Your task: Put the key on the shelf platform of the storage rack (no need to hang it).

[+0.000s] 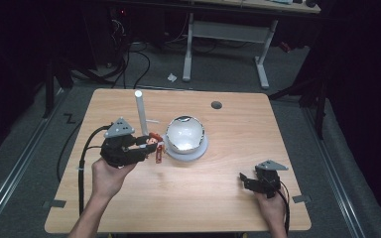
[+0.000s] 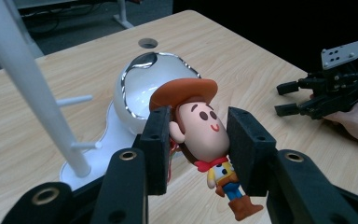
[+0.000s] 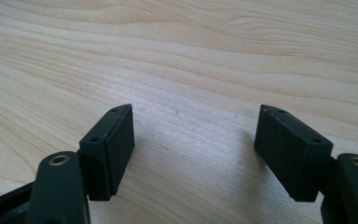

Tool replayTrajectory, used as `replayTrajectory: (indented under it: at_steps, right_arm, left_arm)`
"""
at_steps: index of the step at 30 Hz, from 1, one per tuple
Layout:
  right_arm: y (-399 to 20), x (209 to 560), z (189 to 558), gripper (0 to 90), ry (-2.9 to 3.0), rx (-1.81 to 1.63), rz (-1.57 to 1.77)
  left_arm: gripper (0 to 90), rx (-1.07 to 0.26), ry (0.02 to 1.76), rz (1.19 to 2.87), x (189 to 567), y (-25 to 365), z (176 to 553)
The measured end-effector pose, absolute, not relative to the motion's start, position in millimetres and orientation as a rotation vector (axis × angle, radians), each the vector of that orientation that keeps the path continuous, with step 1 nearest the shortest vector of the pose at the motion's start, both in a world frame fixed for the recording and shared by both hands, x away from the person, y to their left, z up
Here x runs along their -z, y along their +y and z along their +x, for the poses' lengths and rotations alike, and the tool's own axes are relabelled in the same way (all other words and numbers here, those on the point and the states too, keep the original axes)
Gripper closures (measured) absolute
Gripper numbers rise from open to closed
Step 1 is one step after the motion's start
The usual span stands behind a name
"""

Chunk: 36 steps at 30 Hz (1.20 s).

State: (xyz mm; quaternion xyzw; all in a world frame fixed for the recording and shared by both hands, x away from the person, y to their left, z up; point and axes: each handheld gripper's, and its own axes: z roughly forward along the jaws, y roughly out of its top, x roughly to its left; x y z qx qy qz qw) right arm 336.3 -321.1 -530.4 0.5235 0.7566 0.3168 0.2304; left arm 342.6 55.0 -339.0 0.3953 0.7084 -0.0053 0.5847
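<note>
Cowboy figure gripped above the table

At centre left of the high view, the left gripper (image 1: 151,146) clamps a cowboy figure (image 2: 204,140) by its head, just left of a white egg-shaped shell (image 1: 185,133). At lower right, the right gripper (image 1: 246,180) rests with jaws wide.

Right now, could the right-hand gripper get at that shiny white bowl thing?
Probably yes. The right gripper is open and holds nothing, and bare table lies between it and the bowl. The left gripper, holding the cowboy figure, stays on the bowl's far side.
</note>
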Motion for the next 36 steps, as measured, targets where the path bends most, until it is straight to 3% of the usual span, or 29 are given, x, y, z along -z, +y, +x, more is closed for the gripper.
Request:
replayTrajectory:
  at_steps: [19, 36]
  right_arm:
    - [-321, 531, 336, 28.8, 2.075, -0.867, 1.445]
    - [-321, 531, 336, 28.8, 2.076, -0.867, 1.445]
  left_arm:
    - [61.8, 0.156, 1.612, 0.943, 306, 29, 374]
    - [61.8, 0.129, 1.594, 0.983, 314, -6, 405]
